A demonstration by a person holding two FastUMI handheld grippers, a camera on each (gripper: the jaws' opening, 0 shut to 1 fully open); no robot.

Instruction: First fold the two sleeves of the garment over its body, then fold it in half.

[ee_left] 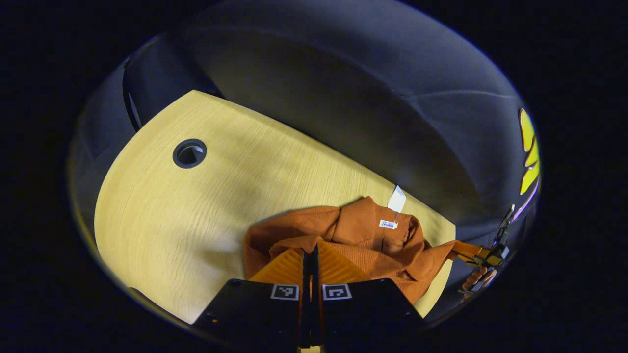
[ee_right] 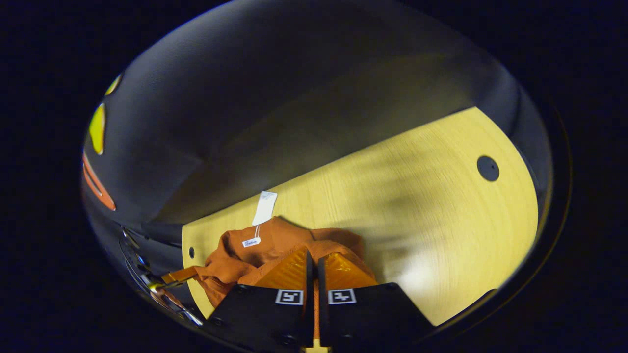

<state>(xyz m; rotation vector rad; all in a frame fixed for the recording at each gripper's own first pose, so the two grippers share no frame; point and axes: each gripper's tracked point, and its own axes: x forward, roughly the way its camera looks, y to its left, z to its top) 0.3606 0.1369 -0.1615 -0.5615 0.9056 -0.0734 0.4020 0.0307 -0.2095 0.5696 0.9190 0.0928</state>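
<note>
Lying bunched on the counter, the sweater is being pinched by both grippers' closed fingers.

Ribbed knit garment (matt); wood-grain table.

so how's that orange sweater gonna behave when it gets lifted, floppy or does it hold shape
Probably floppy: the orange sweater lies bunched in soft folds on the table, and one stretch sags toward the right gripper past the table edge. Its ribbed knit looks fairly thick, so likely some weight and little slip. The hanging paper tag may flap loose.
</note>
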